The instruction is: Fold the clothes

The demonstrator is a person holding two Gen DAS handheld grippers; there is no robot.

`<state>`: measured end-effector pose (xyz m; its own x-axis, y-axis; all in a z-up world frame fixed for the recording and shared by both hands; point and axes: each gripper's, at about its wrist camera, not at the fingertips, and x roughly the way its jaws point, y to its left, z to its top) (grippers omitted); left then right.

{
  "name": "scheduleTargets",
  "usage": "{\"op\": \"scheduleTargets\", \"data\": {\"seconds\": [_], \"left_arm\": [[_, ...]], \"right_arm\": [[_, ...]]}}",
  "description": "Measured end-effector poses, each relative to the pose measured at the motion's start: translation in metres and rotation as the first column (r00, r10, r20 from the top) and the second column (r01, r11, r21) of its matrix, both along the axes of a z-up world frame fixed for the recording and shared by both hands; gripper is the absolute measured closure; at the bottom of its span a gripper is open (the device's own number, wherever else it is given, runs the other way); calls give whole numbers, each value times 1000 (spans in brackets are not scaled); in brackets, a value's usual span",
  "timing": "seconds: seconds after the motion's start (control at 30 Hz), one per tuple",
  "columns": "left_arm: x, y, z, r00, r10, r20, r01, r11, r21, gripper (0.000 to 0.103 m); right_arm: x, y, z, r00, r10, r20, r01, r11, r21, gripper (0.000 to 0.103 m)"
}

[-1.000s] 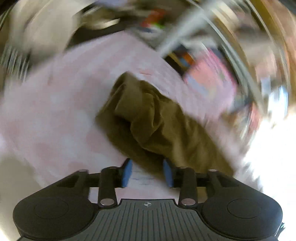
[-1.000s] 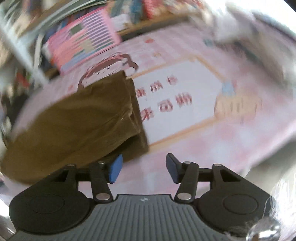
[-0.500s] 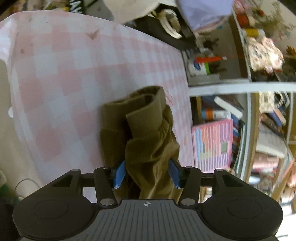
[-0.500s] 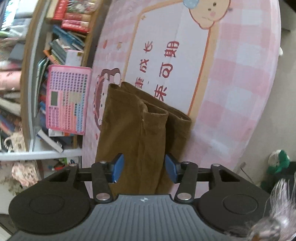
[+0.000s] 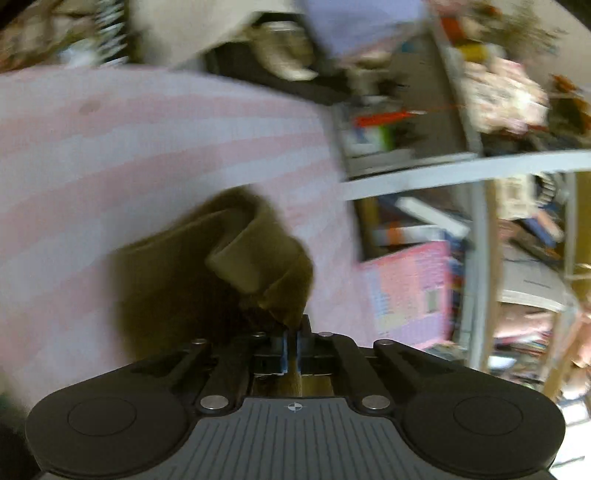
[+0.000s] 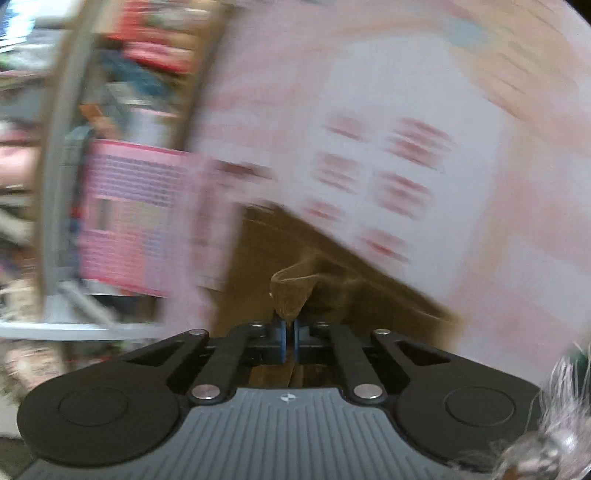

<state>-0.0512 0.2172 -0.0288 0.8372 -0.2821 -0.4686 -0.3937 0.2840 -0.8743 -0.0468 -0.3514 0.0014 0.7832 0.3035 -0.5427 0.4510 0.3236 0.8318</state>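
An olive-brown garment (image 5: pixel 207 280) lies bunched on a pink checked cloth (image 5: pixel 110 147) in the left wrist view. My left gripper (image 5: pixel 291 345) is shut on a fold of its fabric, which rises pinched between the blue pads. In the right wrist view the same brown garment (image 6: pixel 280 258) spreads ahead over the printed pink cloth (image 6: pixel 424 110). My right gripper (image 6: pixel 290 341) is shut on a small raised tuck of that fabric. Both views are blurred by motion.
A pink chart board (image 5: pixel 410 291) leans against cluttered shelves (image 5: pixel 480 221) beside the cloth, and shows as a pink board (image 6: pixel 129 218) in the right wrist view. Pale clothes (image 5: pixel 192 26) are heaped at the far edge. Grey fur (image 6: pixel 561 424) shows at the lower right.
Both grippers went from open around the garment's folds to shut on its fabric. Both views have rolled and shifted, and the pinched cloth now stands up from the pile.
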Motion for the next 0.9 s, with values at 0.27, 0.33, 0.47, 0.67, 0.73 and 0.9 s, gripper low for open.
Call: {"op": "scheduleTargets", "data": {"seconds": [0.27,0.33,0.47,0.67,0.73,0.9], "left_arm": [[-6,4,52,968,-36,247,31,999,23,100],[-20,7,28,986,-36,163,34,999,15,100],[-40,6,-36,998,-24,-54,23,1000,-11,100],[-25,3,-47,993,-33,-116,35,999,13,100],[-15,1,-24,997,-69,-47,70,997,19,100],[-27,5,19,991,-83,101,79,996,43,100]], "right_arm": [[-23,-6,106,932,79,355,-33,990,-136,99],[-46,-6,76,967,78,241,-49,991,-124,99],[-72,1,-16,993,60,-98,-71,991,-111,99],[-55,1,-29,990,81,-119,-96,987,-129,99],[-41,-1,-2,995,94,-27,-97,983,-156,99],[-52,-4,31,992,101,79,-84,977,-198,99]]}}
